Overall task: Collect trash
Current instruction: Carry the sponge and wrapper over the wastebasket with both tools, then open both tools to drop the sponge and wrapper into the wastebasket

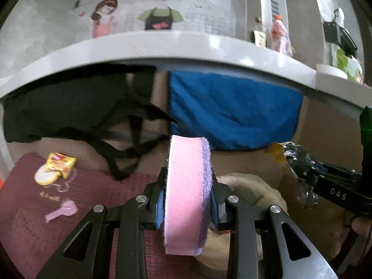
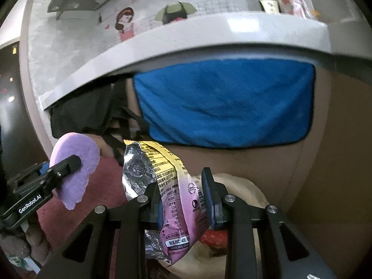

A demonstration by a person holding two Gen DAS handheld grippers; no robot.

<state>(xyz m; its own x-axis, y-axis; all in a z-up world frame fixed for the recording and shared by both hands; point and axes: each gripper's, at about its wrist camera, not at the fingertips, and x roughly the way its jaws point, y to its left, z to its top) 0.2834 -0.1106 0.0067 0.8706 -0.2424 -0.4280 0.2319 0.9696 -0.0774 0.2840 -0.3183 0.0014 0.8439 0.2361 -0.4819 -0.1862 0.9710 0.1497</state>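
Observation:
My left gripper [image 1: 188, 200] is shut on a pink sponge with a purple scouring face [image 1: 186, 195], held on edge above a beige bin [image 1: 251, 190]. It also shows in the right wrist view [image 2: 74, 169], at the left. My right gripper [image 2: 183, 200] holds a pink and yellow foil snack wrapper [image 2: 169, 186] between its jaws, above the same beige bin [image 2: 241, 193]; the wrapper hangs against the left finger and the right finger stands a little off it. The right gripper appears at the right of the left wrist view [image 1: 302, 174] with crumpled foil.
A dark red mat [image 1: 69, 209] lies on the floor with a yellow packet [image 1: 60, 164], a white round pad [image 1: 45, 176] and a pink scoop [image 1: 61, 210]. A counter edge [image 1: 162, 46] runs above, with a blue towel [image 1: 232, 111] and a black apron [image 1: 69, 107] hanging below it.

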